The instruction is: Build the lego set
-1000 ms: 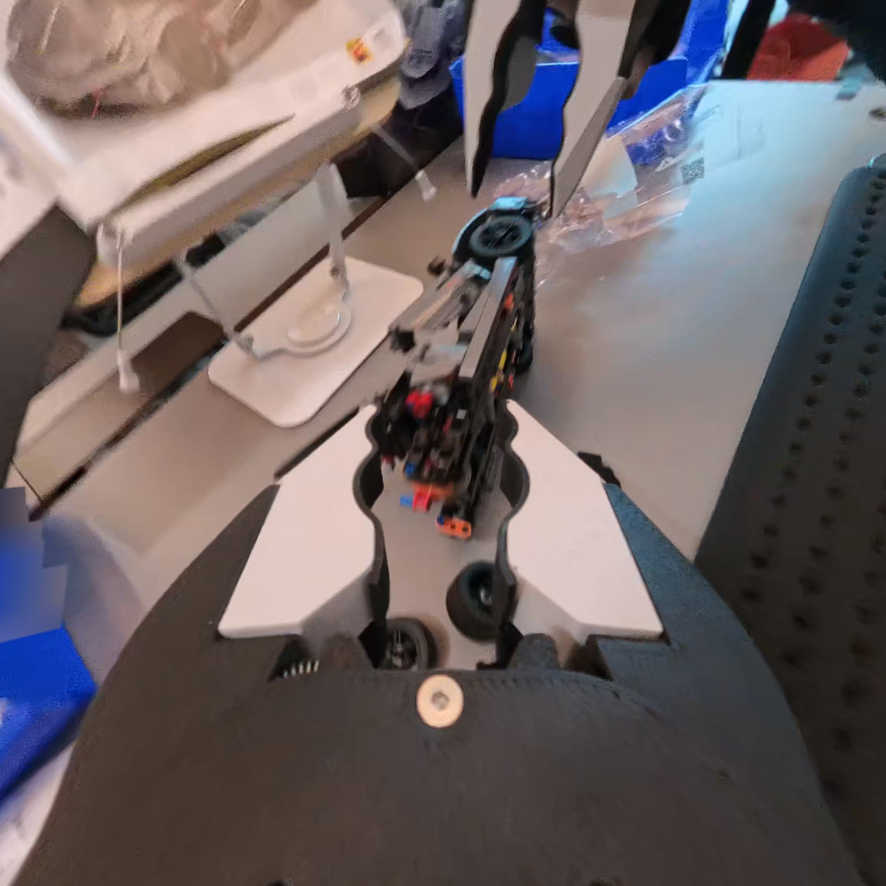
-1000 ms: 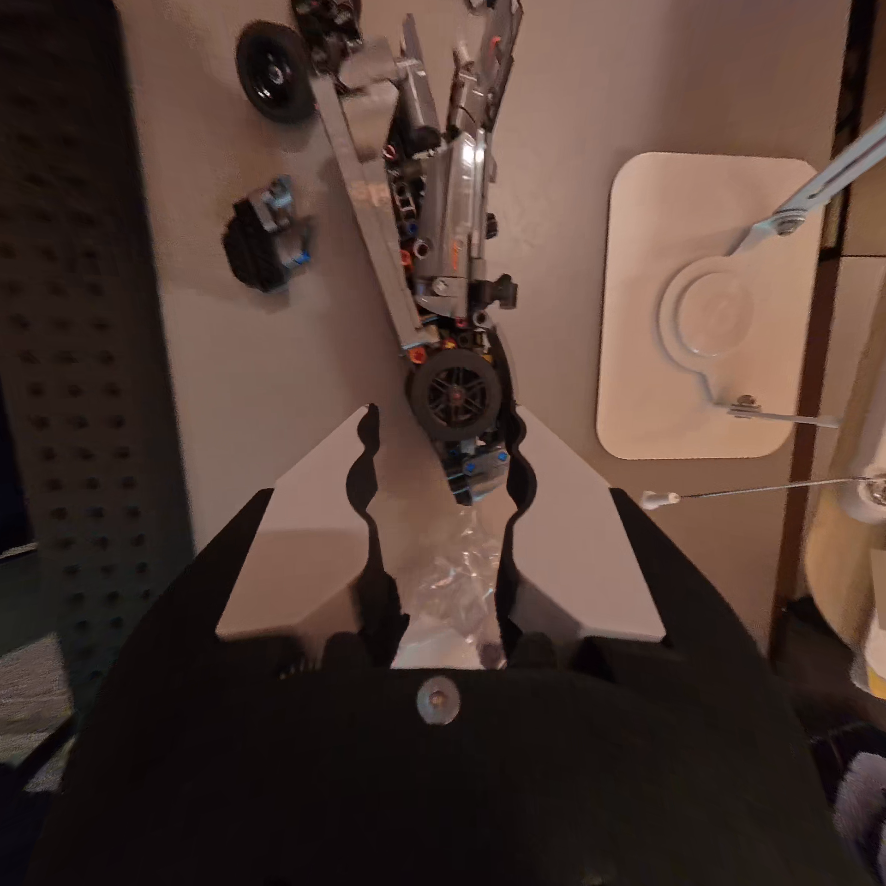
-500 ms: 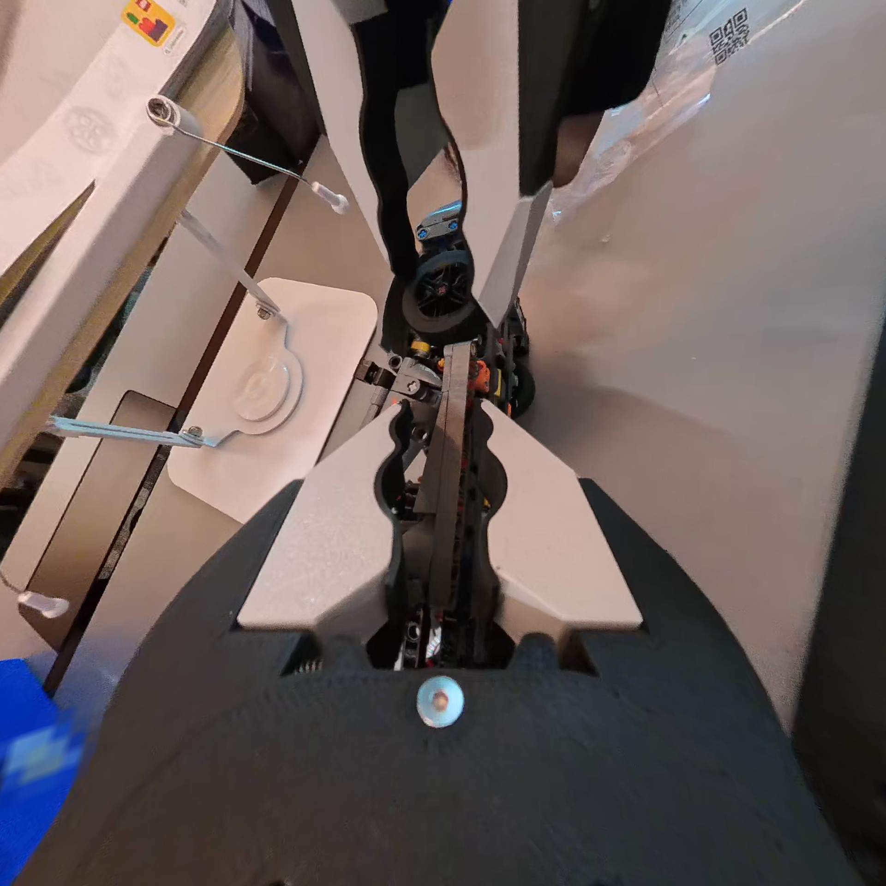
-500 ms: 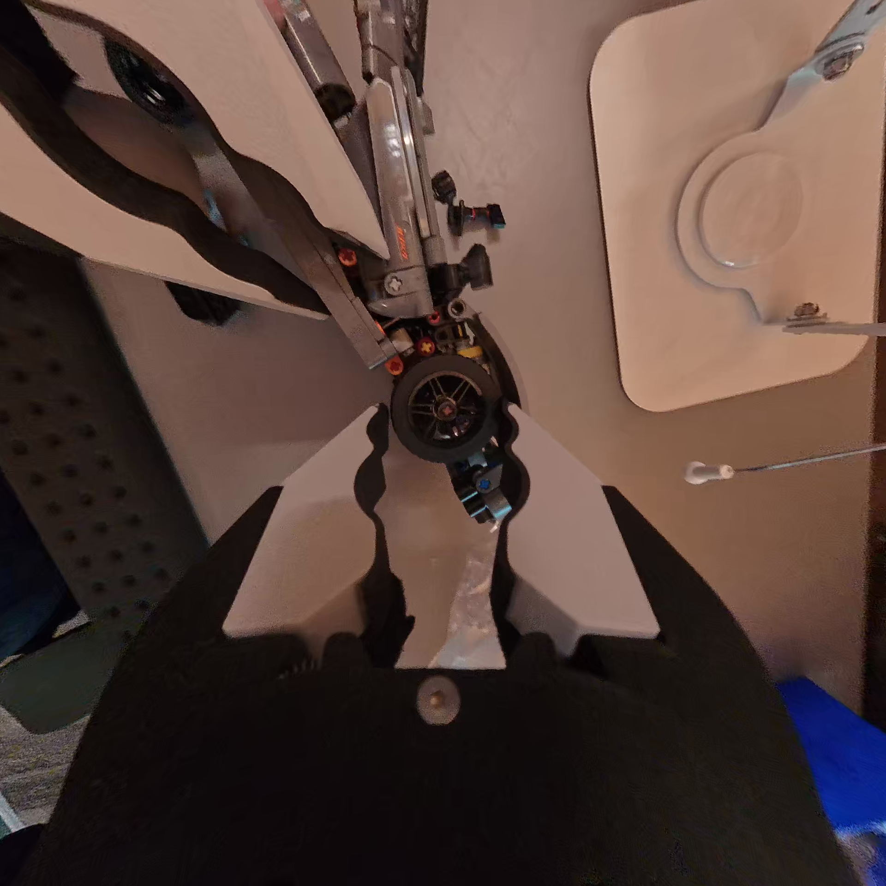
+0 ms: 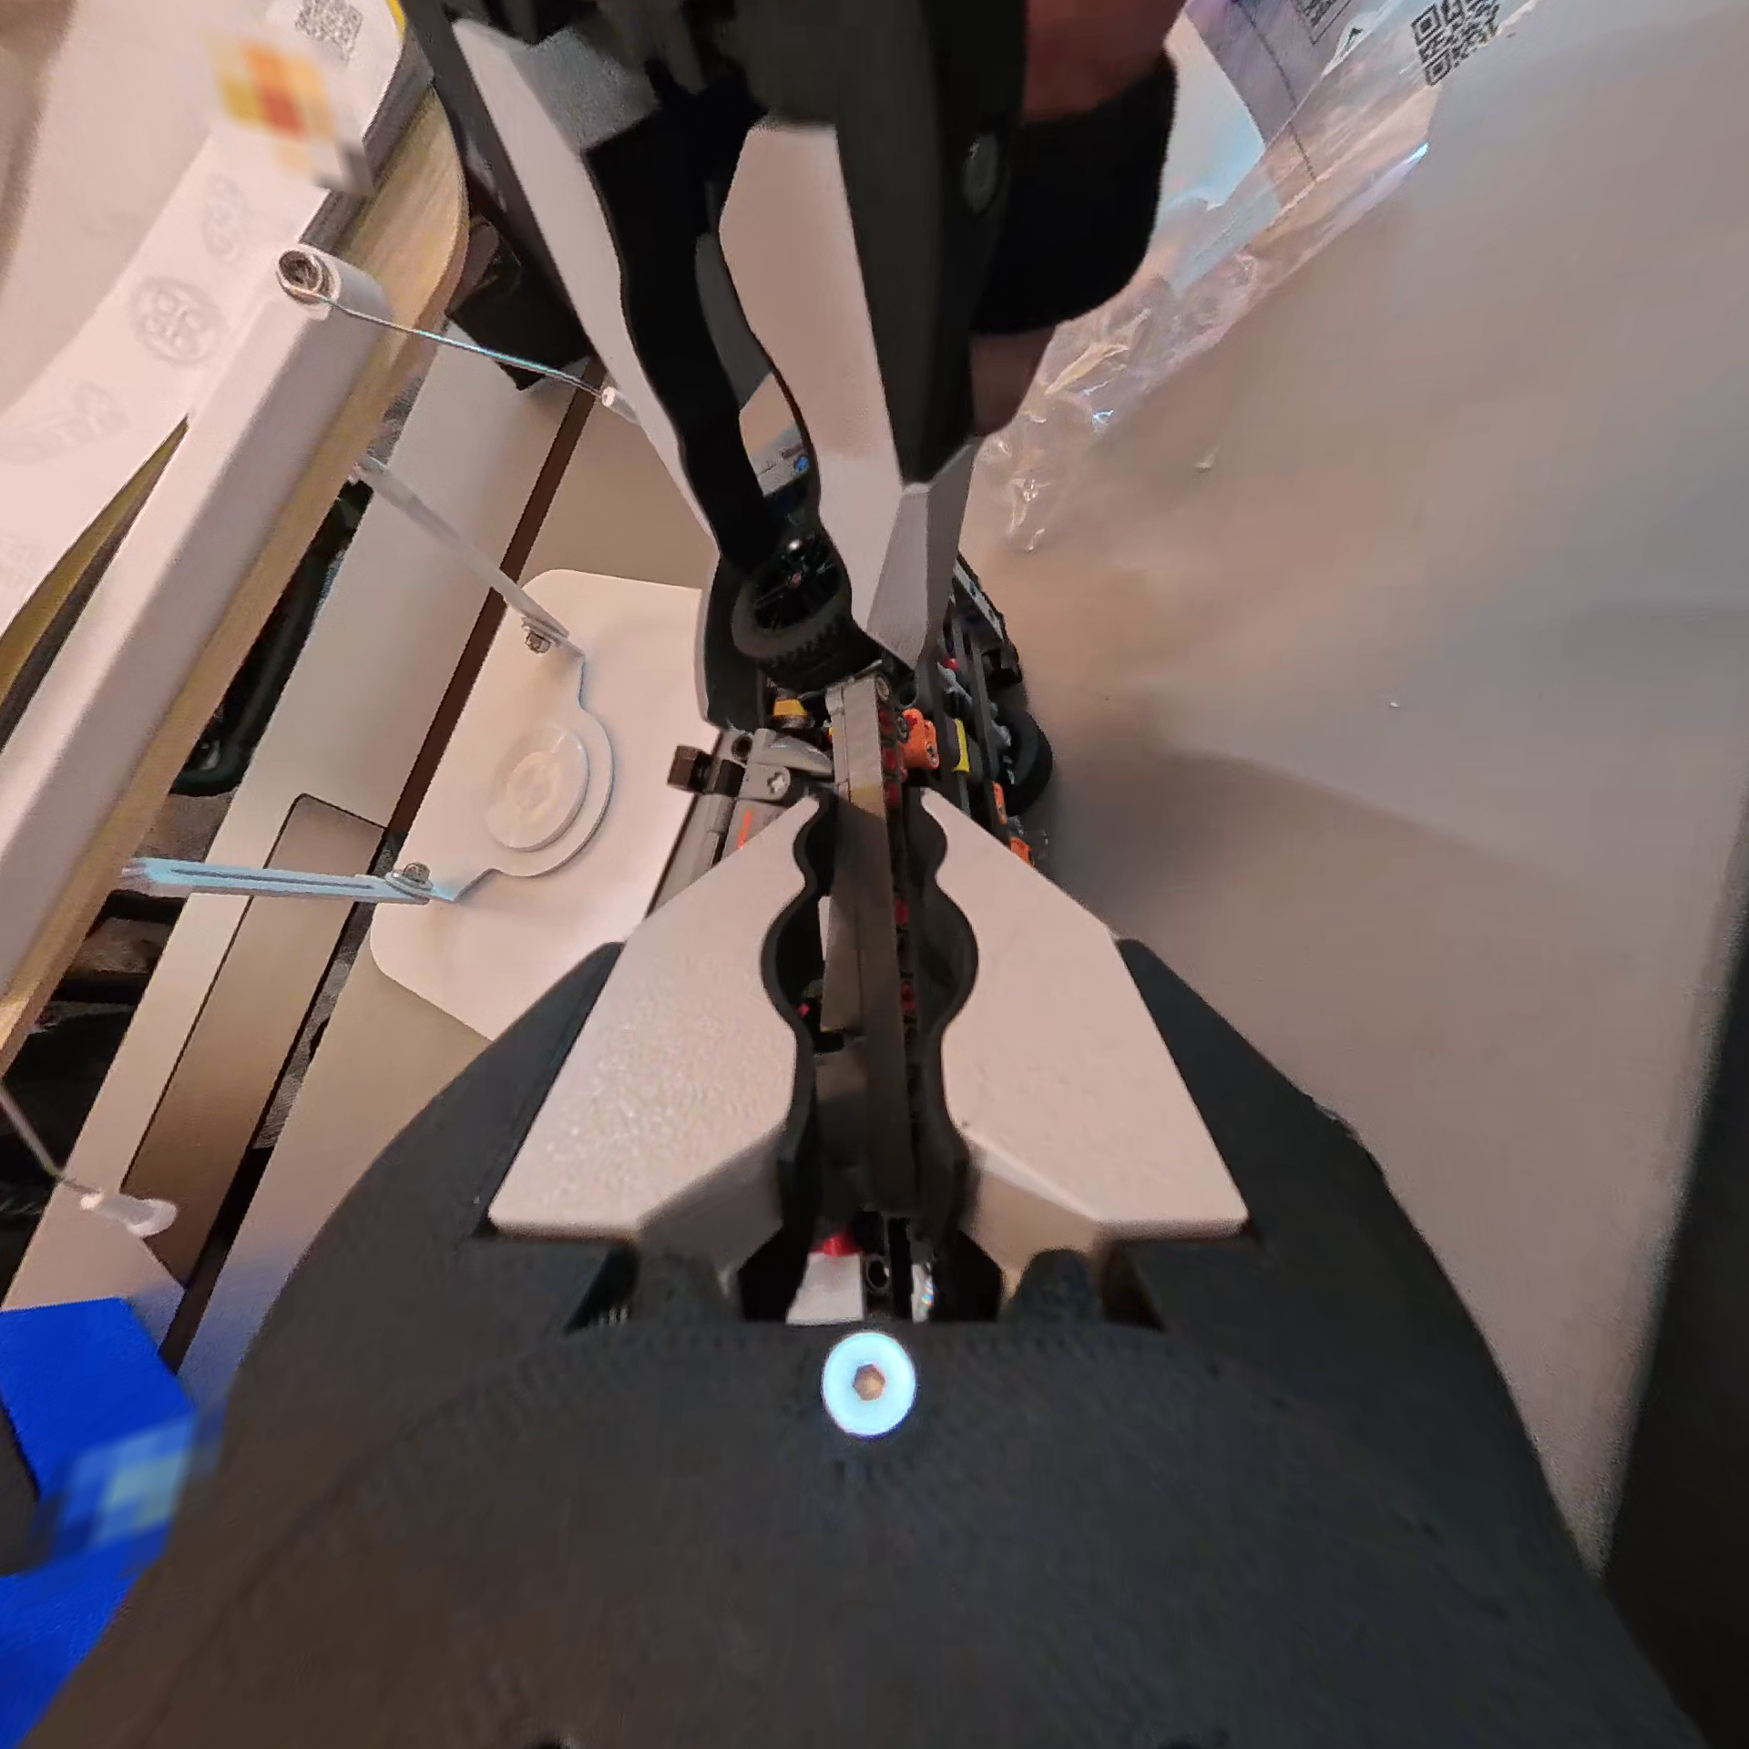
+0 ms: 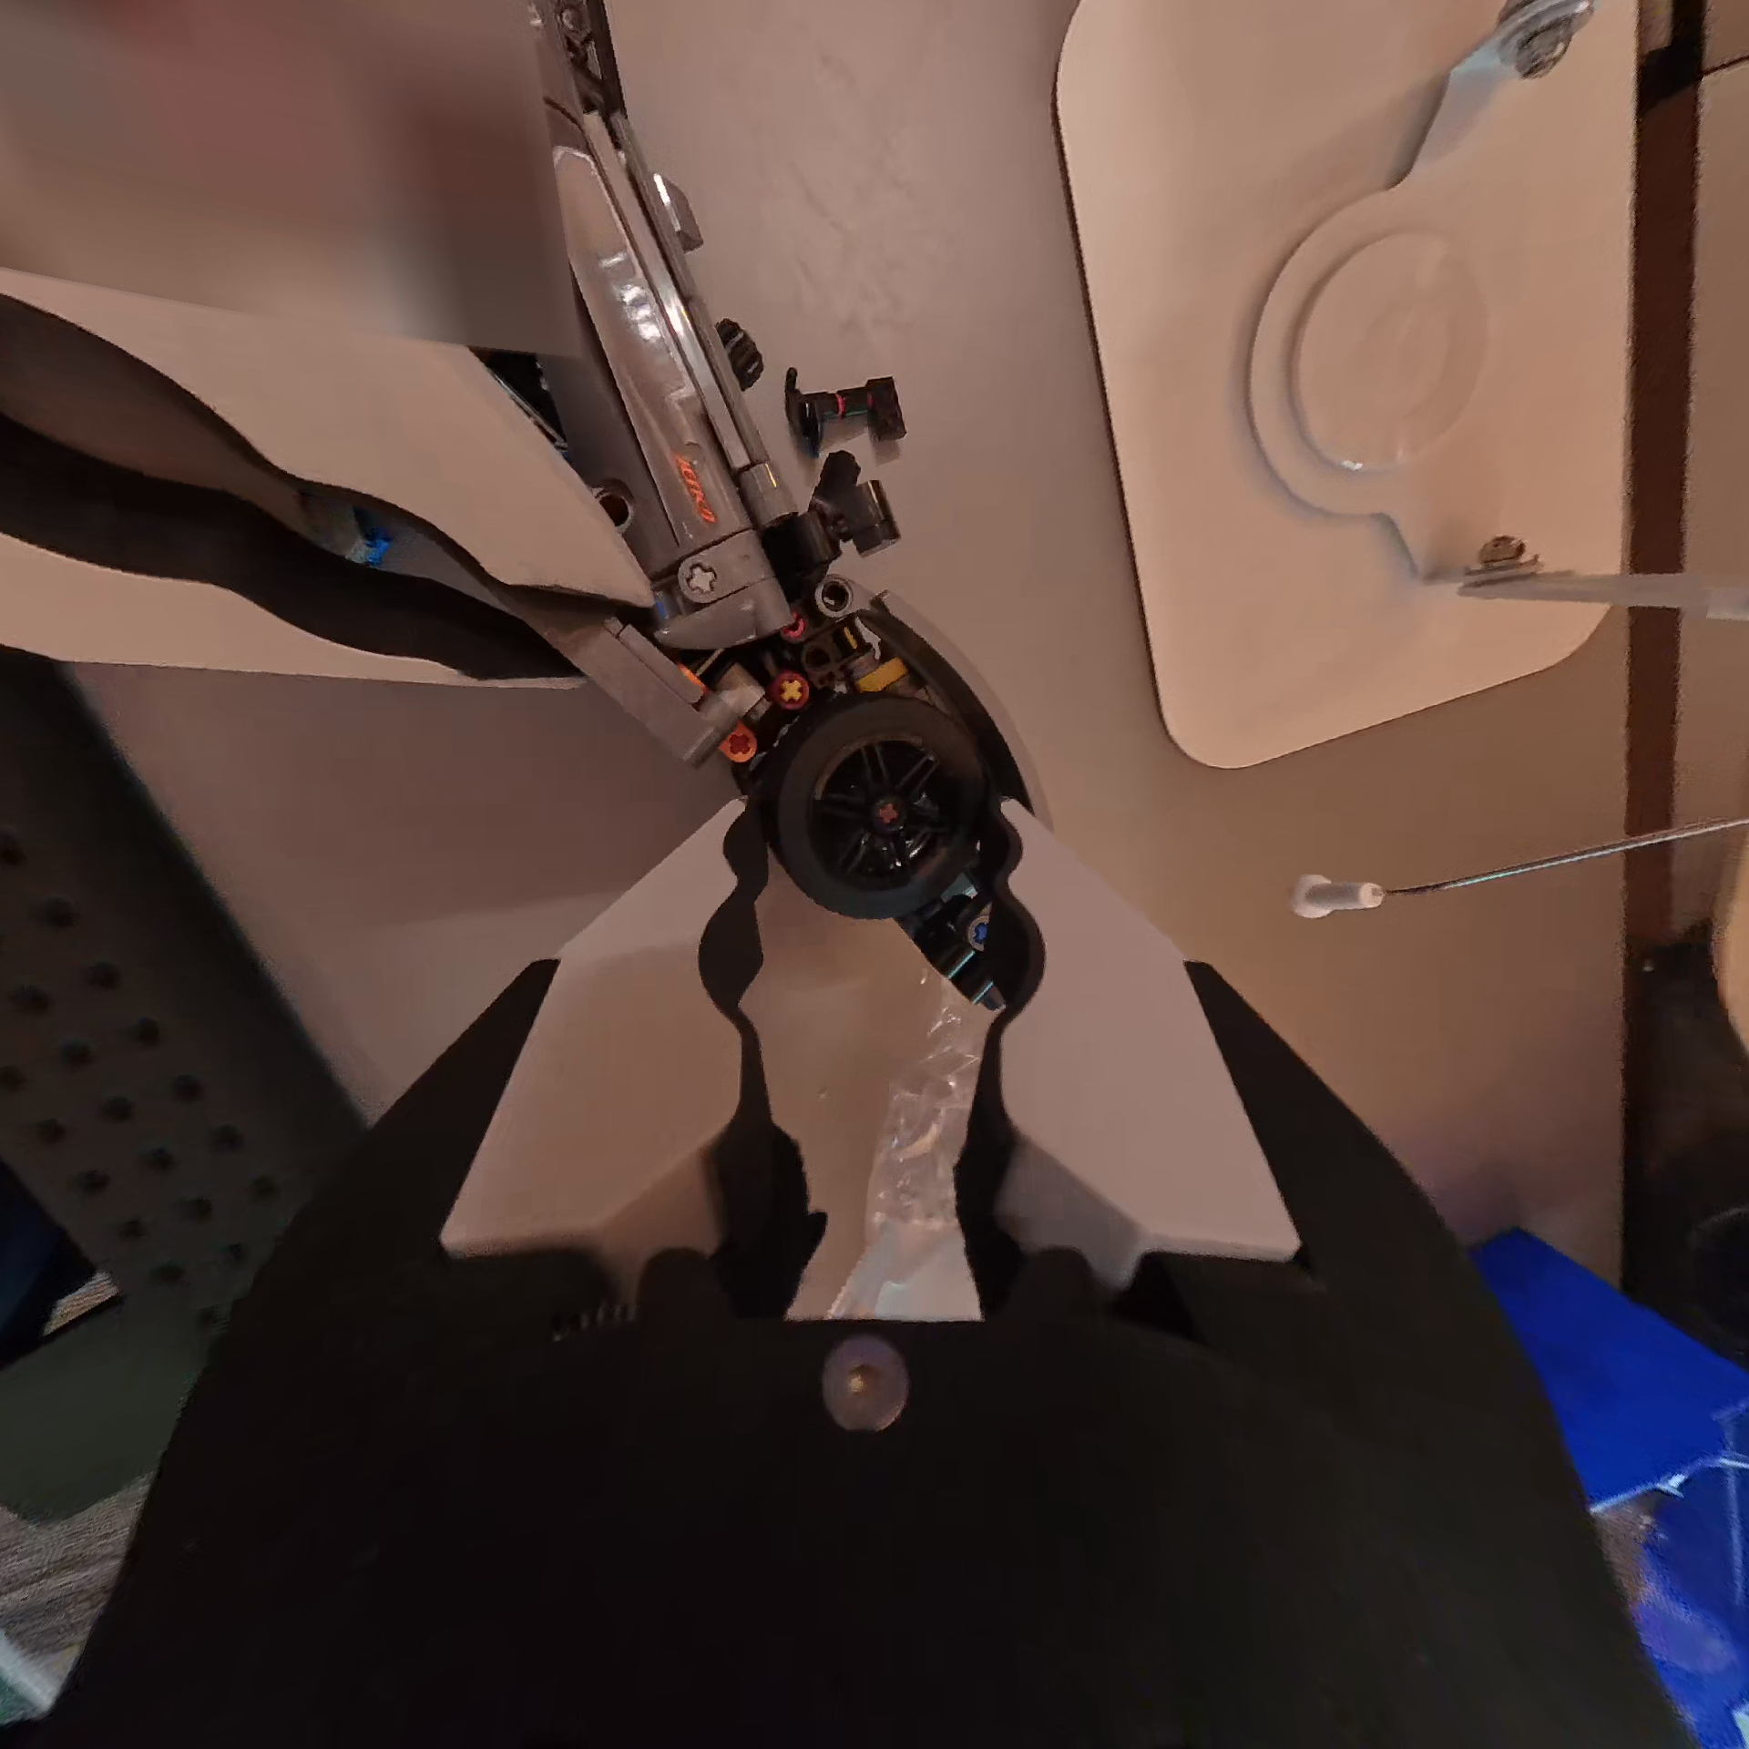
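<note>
A grey and black lego car point(image 5: 856, 909) with red, orange and yellow pins lies on the grey table point(image 5: 1372, 946). My left gripper point(image 5: 871, 814) is shut on the car's body along its length. In the right wrist view this gripper point(image 6: 606, 634) clamps the grey panel of the car point(image 6: 662, 379) from the left. My right gripper point(image 6: 875, 833) is open, and its fingertips straddle the car's black wheel point(image 6: 885, 814) at the car's end. In the left wrist view it point(image 5: 814, 615) comes in from above around that wheel point(image 5: 790, 615).
A white stand base point(image 6: 1325, 379) with metal arms sits just right of the car. A thin rod with a white tip point(image 6: 1334, 894) pokes in. A small loose black piece point(image 6: 847, 407) lies by the car. Clear plastic bag point(image 5: 1183, 331), black perforated mat point(image 6: 142, 1041), blue bin point(image 6: 1609, 1372). Spacing between my two grippers at the tips: around 6 centimetres.
My left gripper moved forward over the car and closed on its body. My right gripper came down and forward until the wheel sat between its fingertips.
</note>
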A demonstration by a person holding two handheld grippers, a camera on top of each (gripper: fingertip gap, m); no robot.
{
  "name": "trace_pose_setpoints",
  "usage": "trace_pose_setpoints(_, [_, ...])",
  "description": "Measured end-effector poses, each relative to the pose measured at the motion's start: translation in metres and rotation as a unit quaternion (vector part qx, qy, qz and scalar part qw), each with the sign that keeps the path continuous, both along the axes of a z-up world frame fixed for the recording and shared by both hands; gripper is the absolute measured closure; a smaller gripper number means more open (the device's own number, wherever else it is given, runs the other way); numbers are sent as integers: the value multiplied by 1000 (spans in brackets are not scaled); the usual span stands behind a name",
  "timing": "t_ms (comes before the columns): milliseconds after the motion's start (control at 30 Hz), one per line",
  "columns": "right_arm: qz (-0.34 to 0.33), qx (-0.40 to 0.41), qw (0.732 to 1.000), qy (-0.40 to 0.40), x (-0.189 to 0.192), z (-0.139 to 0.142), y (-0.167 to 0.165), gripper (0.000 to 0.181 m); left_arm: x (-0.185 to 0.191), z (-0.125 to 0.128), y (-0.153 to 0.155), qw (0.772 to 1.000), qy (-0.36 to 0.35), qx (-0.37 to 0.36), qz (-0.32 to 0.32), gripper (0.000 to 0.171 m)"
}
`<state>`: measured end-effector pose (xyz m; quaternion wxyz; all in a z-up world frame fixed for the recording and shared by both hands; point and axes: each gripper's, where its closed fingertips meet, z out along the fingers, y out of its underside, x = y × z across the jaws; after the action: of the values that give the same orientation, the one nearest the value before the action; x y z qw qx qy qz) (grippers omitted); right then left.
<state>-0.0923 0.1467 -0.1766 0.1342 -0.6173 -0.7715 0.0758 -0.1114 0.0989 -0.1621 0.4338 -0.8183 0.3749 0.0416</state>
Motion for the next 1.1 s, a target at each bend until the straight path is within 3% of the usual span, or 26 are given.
trace_pose_setpoints(300, [51,53,997,8,4,7,0,140,4,-3,2,1000,-7,9,-6,160])
trace_pose_setpoints(400, [62,45,995,64,-4,51,-4,140,7,-4,3,1000,1,10,-5,160])
trace_pose_setpoints(500, [66,78,994,29,10,64,5,139,11,-5,3,1000,18,15,-6,161])
trace_pose_setpoints(633, [61,21,998,-20,48,40,-21,138,5,-3,5,1000,-8,15,2,160])
trace_pose_setpoints(867, [50,-23,997,-50,67,-54,-49,133,-9,1,9,999,-49,12,17,160])
trace_pose_setpoints(1000, [-2,-60,998,32,51,-51,-43,127,-25,2,13,996,-80,10,35,160])
trace_pose_setpoints(1100, [-63,-59,990,108,34,-45,-21,118,-42,1,17,990,-136,-9,48,158])
